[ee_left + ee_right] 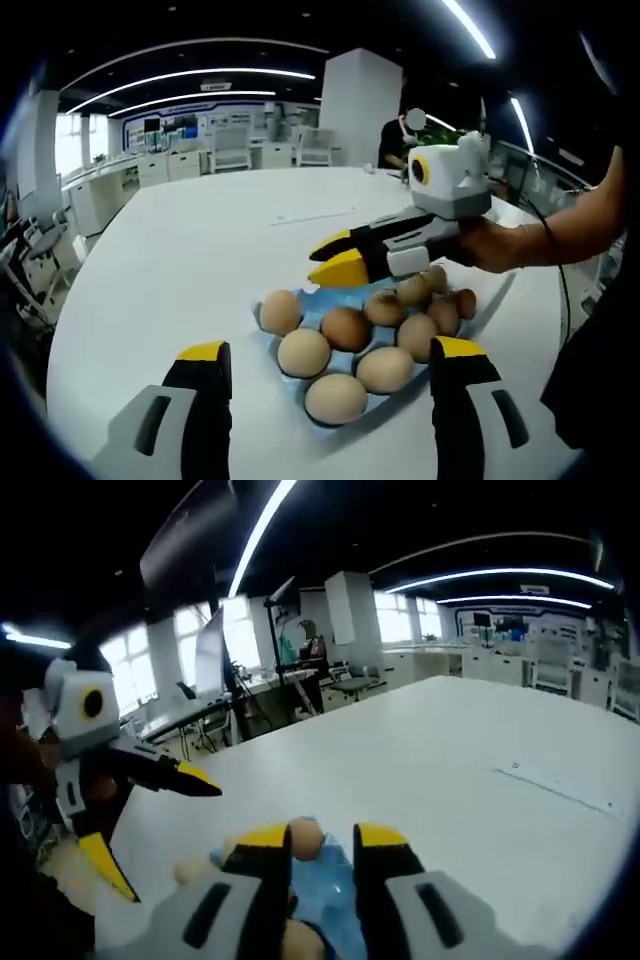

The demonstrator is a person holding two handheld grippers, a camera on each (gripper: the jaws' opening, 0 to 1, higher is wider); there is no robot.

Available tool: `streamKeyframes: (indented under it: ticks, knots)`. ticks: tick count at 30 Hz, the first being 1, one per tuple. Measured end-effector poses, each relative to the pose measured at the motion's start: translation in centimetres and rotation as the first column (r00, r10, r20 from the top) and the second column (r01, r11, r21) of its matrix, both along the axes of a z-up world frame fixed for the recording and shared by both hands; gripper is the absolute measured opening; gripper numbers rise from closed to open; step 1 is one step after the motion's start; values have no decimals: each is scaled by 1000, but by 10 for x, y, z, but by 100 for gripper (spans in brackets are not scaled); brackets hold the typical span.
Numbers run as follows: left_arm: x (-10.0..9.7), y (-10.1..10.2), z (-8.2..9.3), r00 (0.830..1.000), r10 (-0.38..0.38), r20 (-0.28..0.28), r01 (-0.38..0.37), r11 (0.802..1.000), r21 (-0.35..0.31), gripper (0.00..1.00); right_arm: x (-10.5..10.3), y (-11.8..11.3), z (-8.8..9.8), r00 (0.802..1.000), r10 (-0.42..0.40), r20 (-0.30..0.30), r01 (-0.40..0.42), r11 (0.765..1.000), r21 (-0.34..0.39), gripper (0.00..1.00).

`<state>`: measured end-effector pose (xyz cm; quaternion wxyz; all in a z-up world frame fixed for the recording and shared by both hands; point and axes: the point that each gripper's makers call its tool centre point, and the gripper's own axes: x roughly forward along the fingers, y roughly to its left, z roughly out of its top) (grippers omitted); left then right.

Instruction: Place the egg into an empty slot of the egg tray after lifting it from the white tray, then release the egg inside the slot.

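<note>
Two grippers were over a big white table (180, 250). We held one in each hand.

In the left gripper view, our left gripper (330, 370) had its jaws spread wide apart, with nothing between them. Past the jaws sat a blue egg tray (310, 305) on the table. We counted many brown eggs (345, 328) sitting in the tray's slots. More eggs (435, 295) lay in a pile at the far right end, close behind the tray. We could not tell what that pile rested on.

Our right gripper (335, 258) came in from the right side of that view, held by a hand (495, 245). Its yellow tips pointed at the far edge of the egg tray, just above it. The tips were a little apart there, and we saw no egg between them.

In the right gripper view, the right gripper (322, 845) had its jaws close together, with a narrow gap. One egg (305, 838) showed right at the tips, with the blue egg tray (325, 890) under it. We could not tell if the jaws were touching that egg or only hanging over it. The left gripper (160, 825) showed at the left of this view, its jaws spread wide.

Far behind the table were desks and chairs (232, 148).
</note>
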<state>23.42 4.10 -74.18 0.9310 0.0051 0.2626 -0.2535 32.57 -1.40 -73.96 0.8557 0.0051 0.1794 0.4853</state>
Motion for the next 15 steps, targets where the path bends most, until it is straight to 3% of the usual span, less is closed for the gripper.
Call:
streamKeyframes:
  ticks: [5, 8, 13, 15]
  knots:
    - [2, -4, 1, 1000, -10, 0, 10, 1000, -6, 81, 12, -67, 16, 982, -168, 83, 170, 985, -13, 24]
    - [3, -6, 1, 1000, -13, -1, 13, 1000, -11, 80, 19, -121, 24, 940, -324, 105, 326, 945, -1, 23]
    - [4, -4, -2, 1000, -17, -4, 17, 1000, -11, 80, 23, -207, 13, 830, -546, 113, 553, 833, -34, 23]
    - [3, -5, -3, 1000, -25, -8, 25, 1000, -8, 79, 21, -225, -4, 822, -562, 93, 569, 817, -92, 23]
